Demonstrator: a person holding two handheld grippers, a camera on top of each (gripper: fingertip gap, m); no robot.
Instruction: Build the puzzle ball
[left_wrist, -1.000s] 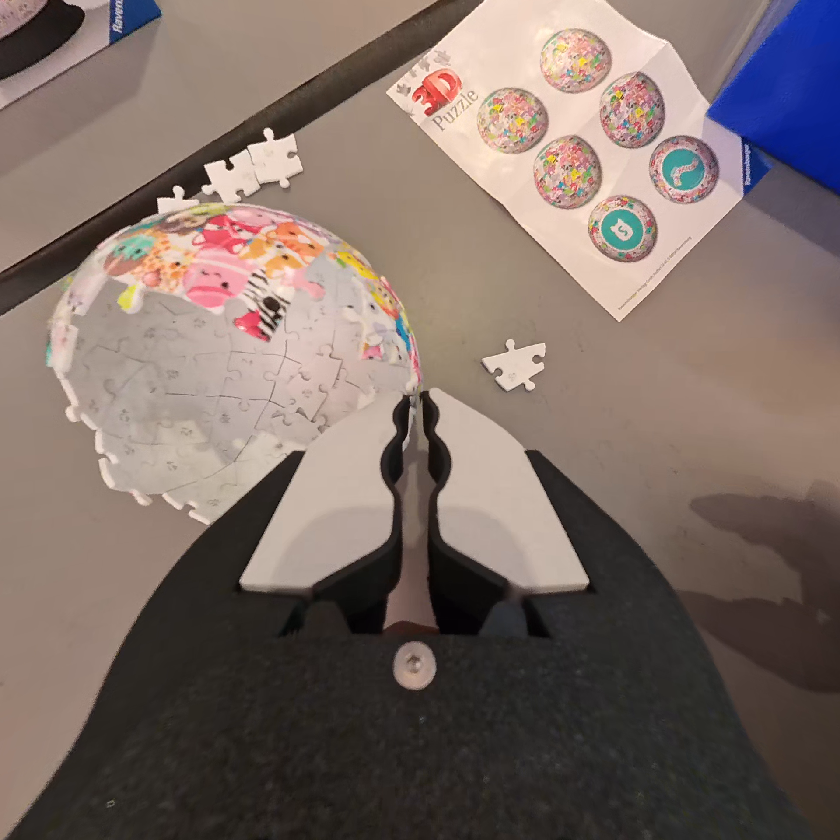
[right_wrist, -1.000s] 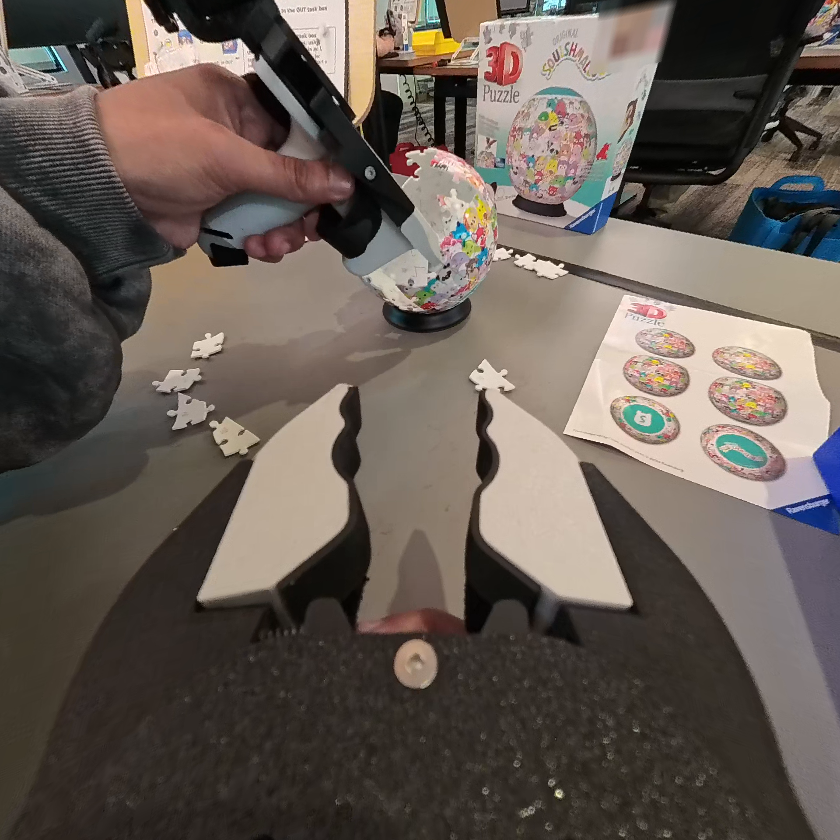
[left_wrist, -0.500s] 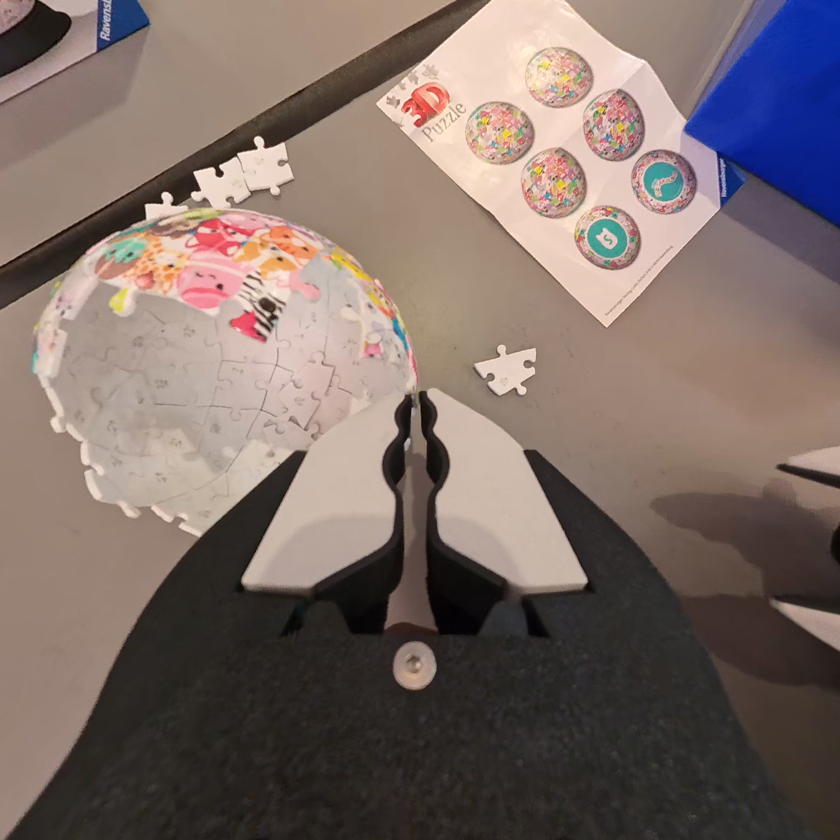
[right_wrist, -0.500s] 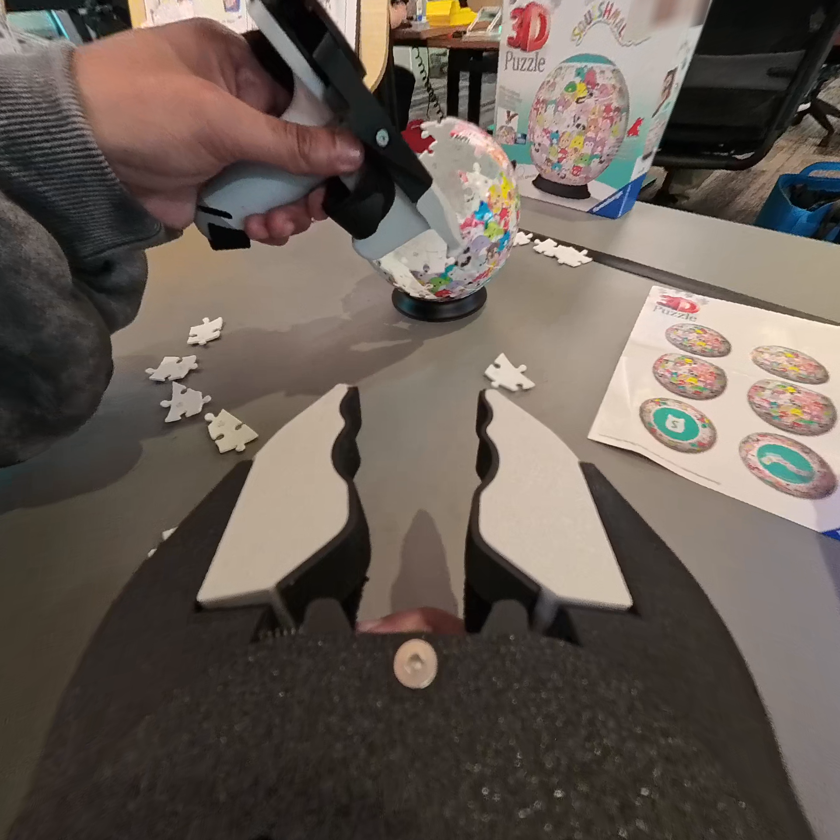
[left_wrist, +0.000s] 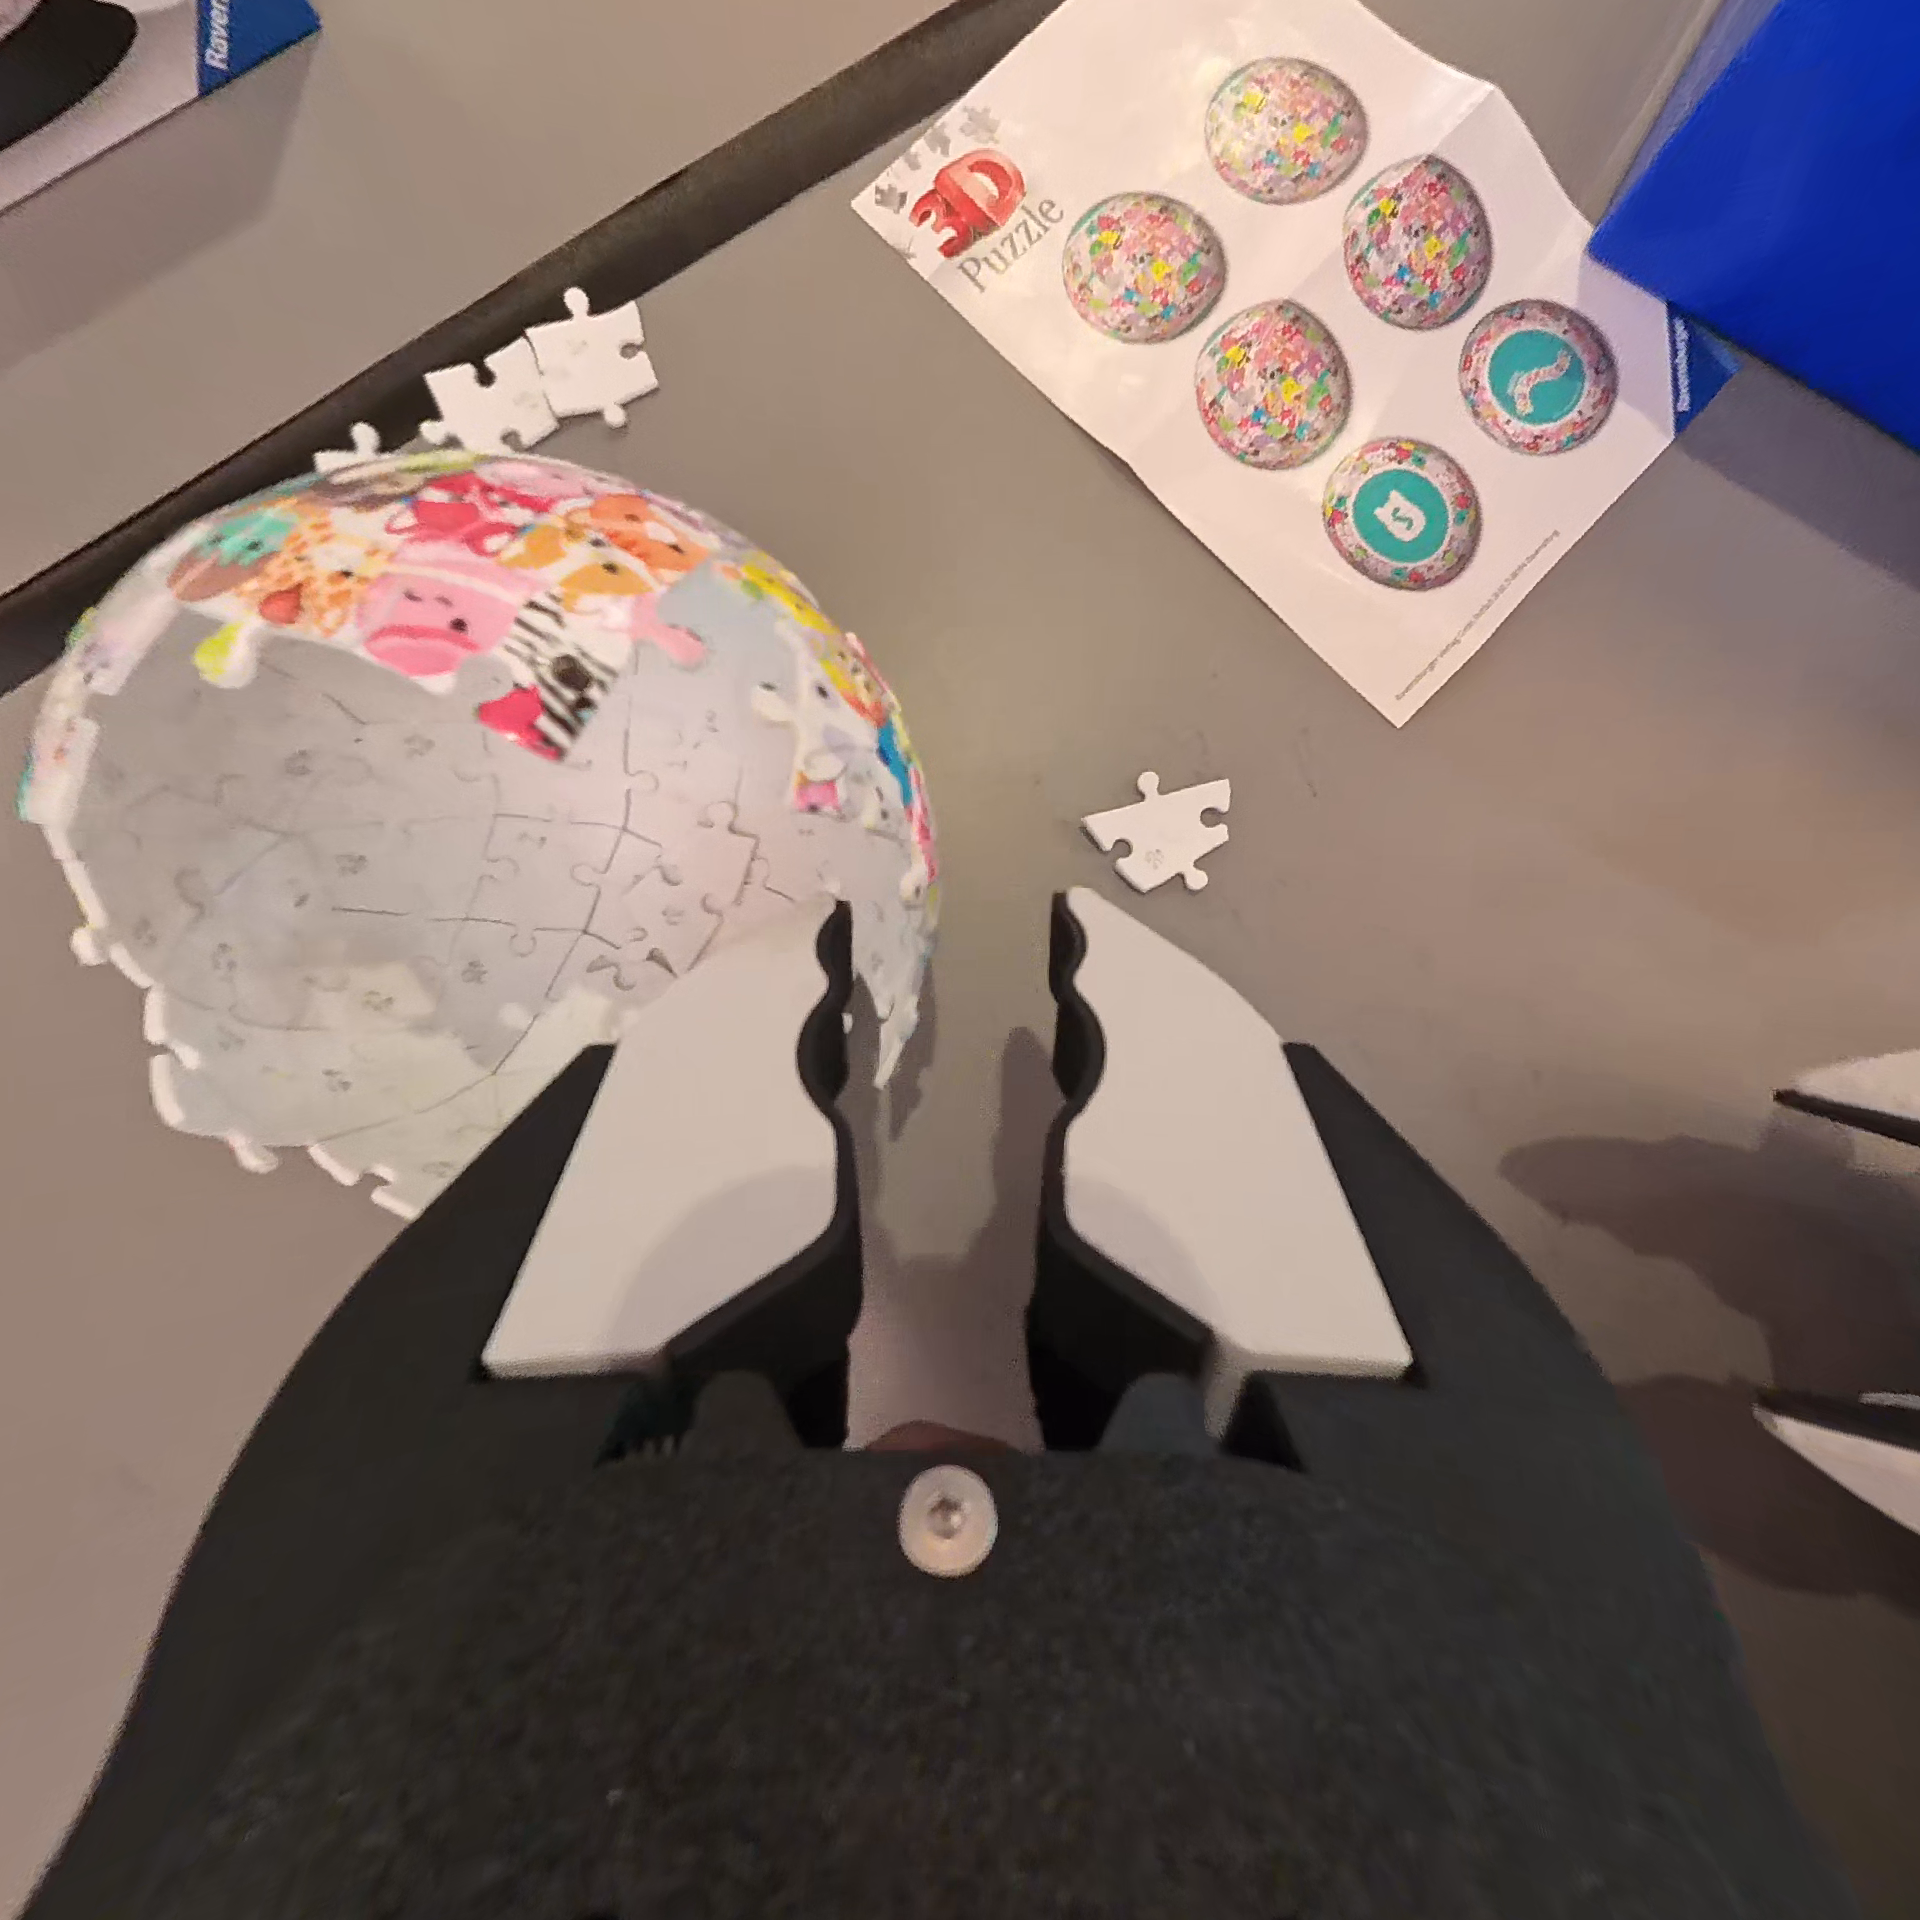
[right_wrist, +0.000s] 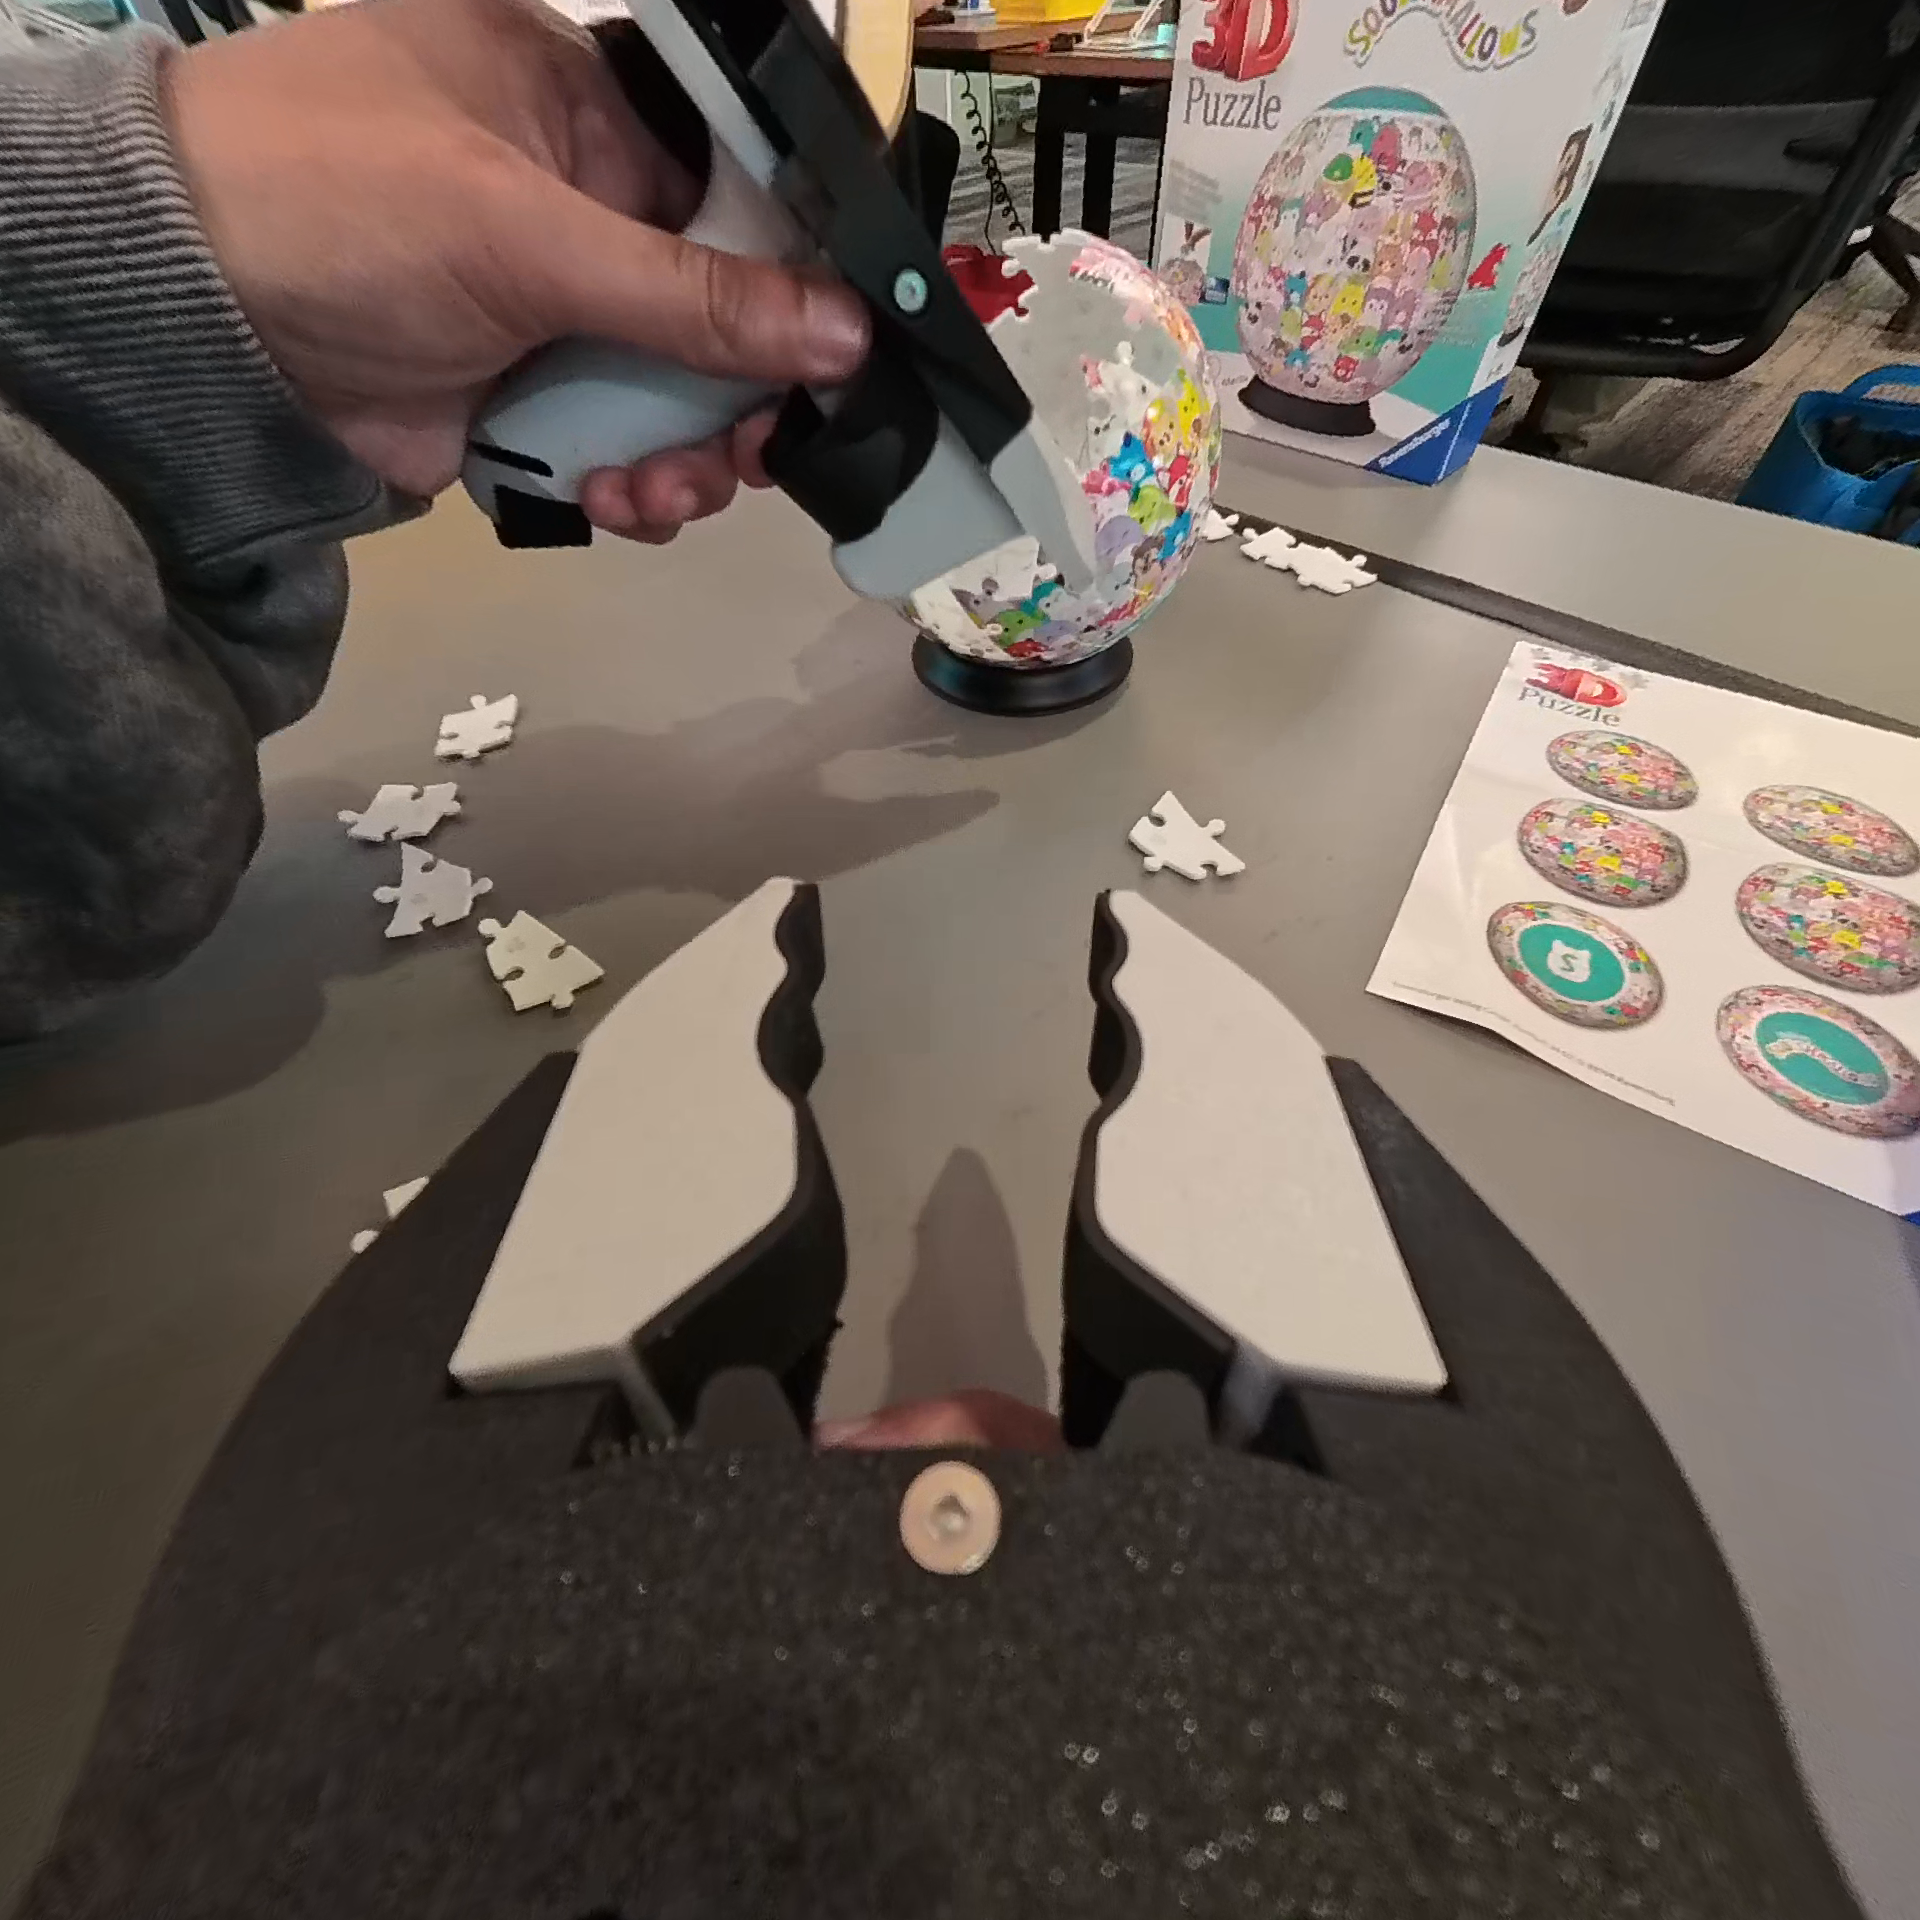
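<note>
Now my left claw (left_wrist: 951, 909) stands apart astride the jagged rim of the half-built colourful puzzle ball (left_wrist: 468, 790) at ten o'clock; a careless withdrawal could snag it and tip it off its black ring stand (right_wrist: 1023, 675). My right claw (right_wrist: 956, 904) is apart, empty, over the grey counter (right_wrist: 1403, 1299).

Printed heading, red + grey, at top corner of white leaflet (left_wrist: 1299, 343) on counter (left_wrist: 935, 623); tiny print line along its lower edge, too small to read. Big lettering on puzzle box (right_wrist: 1382, 208) front. White brand print on blue box (left_wrist: 1766, 208) edge.
</note>
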